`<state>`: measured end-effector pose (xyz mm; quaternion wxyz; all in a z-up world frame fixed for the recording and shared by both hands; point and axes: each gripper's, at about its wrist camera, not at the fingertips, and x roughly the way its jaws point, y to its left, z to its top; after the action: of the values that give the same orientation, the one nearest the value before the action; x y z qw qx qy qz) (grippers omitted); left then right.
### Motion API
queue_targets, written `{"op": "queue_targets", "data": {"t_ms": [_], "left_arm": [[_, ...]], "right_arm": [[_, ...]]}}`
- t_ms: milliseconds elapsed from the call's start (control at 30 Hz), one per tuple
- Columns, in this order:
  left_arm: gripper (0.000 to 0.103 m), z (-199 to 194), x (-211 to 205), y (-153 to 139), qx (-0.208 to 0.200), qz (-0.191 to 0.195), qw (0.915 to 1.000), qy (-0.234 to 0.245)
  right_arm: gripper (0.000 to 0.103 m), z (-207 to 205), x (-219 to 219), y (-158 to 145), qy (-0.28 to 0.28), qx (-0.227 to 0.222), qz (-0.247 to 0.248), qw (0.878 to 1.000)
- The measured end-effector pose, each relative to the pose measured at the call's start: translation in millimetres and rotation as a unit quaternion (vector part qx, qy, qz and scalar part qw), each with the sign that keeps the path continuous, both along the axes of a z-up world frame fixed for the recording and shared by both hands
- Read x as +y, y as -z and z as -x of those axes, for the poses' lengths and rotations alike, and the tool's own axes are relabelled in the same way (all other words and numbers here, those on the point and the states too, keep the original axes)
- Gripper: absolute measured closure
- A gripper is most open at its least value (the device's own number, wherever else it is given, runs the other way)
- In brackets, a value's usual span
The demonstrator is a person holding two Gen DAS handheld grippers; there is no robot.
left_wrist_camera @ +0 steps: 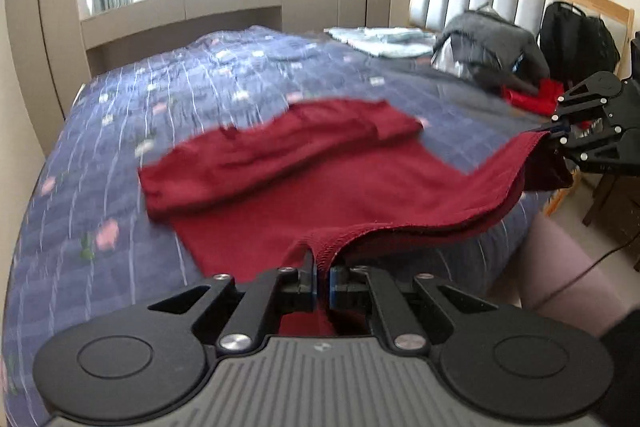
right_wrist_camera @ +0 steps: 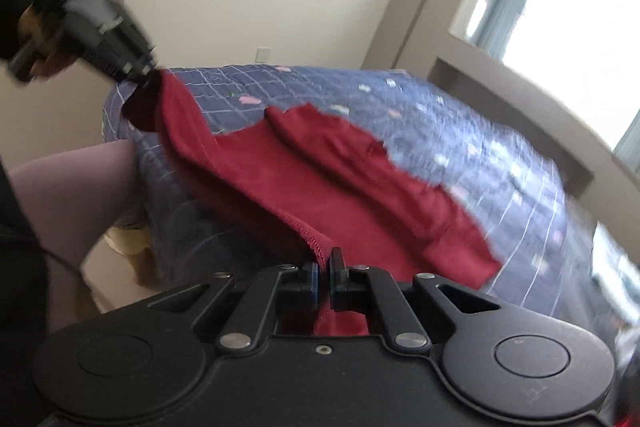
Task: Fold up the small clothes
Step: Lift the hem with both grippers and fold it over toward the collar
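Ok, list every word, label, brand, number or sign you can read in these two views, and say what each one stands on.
None can be read.
Left claw housing: a small pale emblem near its front edge, too small to make out.
Right claw housing: no marking visible.
Red garment: no tag or print shows.
Bedspread: only a grid and flower pattern, no text.
Black backpack: no legible label.

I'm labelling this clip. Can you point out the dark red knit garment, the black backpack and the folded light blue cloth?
dark red knit garment (left_wrist_camera: 320, 203): left wrist view, flat body panel.
black backpack (left_wrist_camera: 576, 39): left wrist view, front face, against the headboard.
folded light blue cloth (left_wrist_camera: 380, 41): left wrist view, top surface.
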<state>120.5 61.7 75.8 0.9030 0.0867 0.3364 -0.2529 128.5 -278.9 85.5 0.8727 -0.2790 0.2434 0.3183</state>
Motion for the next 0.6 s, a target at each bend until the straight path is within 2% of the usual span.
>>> {"op": "queue_targets", "data": {"t_ms": [100, 200, 267, 433, 600], "left_arm": [[0.098, -51.1, 4.6, -17.3, 0.02, 0.013, 0.9997, -0.011], [0.098, -98.6, 12.4, -23.0, 0.055, 0.059, 0.9959, -0.042], [0.098, -126.5, 14.0, -25.8, 0.058, 0.07, 0.9943, -0.055], [0.098, -201.3, 6.0, -20.2, 0.058, 0.059, 0.9938, -0.074], [0.098, -273.2, 2.9, -8.0, 0.057, 0.038, 0.9935, -0.091]], "right_arm": [[0.099, -37.4, -0.8, -15.5, -0.009, -0.017, 0.025, 1.0], [0.098, -71.0, 0.9, -23.5, -0.019, -0.03, 0.056, 0.998], [0.098, -95.5, 1.4, -27.8, -0.016, -0.032, 0.061, 0.998], [0.098, -166.6, 3.0, -23.2, 0.002, -0.045, 0.066, 0.997], [0.097, -250.7, 3.2, -5.9, 0.023, -0.031, 0.057, 0.998]]}}
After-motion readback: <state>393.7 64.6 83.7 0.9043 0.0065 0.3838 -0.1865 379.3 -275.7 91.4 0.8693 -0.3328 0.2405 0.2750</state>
